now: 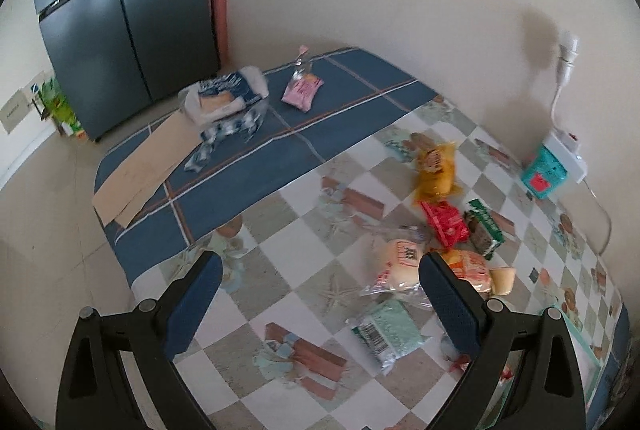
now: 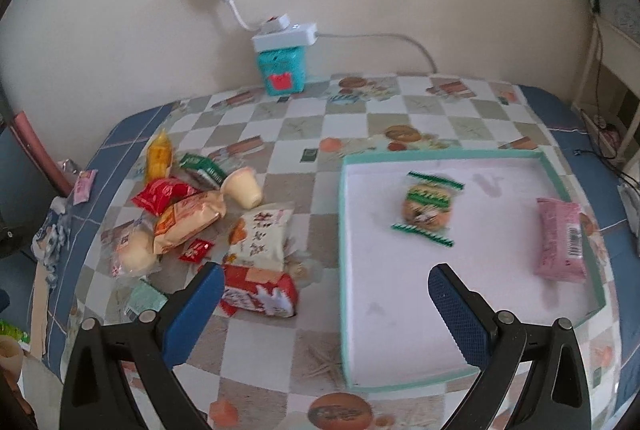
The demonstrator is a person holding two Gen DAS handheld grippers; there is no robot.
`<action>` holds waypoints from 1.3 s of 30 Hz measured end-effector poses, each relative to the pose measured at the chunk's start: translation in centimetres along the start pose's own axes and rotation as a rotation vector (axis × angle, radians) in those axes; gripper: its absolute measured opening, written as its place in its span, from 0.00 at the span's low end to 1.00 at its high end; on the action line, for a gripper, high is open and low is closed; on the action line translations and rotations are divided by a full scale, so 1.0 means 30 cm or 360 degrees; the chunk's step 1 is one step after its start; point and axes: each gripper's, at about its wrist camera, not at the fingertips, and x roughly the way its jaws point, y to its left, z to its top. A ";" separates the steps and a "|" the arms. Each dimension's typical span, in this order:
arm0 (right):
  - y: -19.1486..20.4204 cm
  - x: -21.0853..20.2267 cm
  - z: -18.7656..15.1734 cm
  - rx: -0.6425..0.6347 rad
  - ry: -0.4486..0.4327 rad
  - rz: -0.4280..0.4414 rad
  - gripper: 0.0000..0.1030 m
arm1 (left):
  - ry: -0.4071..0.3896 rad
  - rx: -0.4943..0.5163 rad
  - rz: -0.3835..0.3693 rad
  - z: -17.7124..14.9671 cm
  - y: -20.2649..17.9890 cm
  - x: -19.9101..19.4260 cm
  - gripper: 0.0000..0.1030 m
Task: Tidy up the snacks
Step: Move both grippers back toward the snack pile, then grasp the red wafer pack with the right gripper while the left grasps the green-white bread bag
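Both grippers — left (image 1: pixel 320 294), right (image 2: pixel 326 304) — jaws apart, holding nothing. Tray (image 2: pixel 440 154) on table (image 2: pixel 256 346) holds cookie packet (image 2: pixel 428 207), pink packet (image 2: pixel 560 240); snack pile (image 2: pixel 200 218) left of tray.

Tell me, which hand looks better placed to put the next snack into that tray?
Probably the right. The right gripper hangs open with the red packet by its left finger and the tray straight ahead. The left gripper, also open, barely sees the tray.
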 end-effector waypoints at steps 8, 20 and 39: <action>0.053 0.093 -0.032 -0.0012 0.0124 0.0052 1.00 | 0.0245 0.0040 -0.0102 -0.055 -0.050 0.147 0.96; 0.120 0.190 -0.065 -0.0087 0.0208 0.0065 1.00 | 0.0559 0.0081 -0.0134 -0.171 -0.132 0.340 0.96; 0.176 0.290 -0.092 -0.0162 0.0240 0.0002 0.99 | 0.0683 0.0117 -0.0170 -0.229 -0.199 0.453 0.96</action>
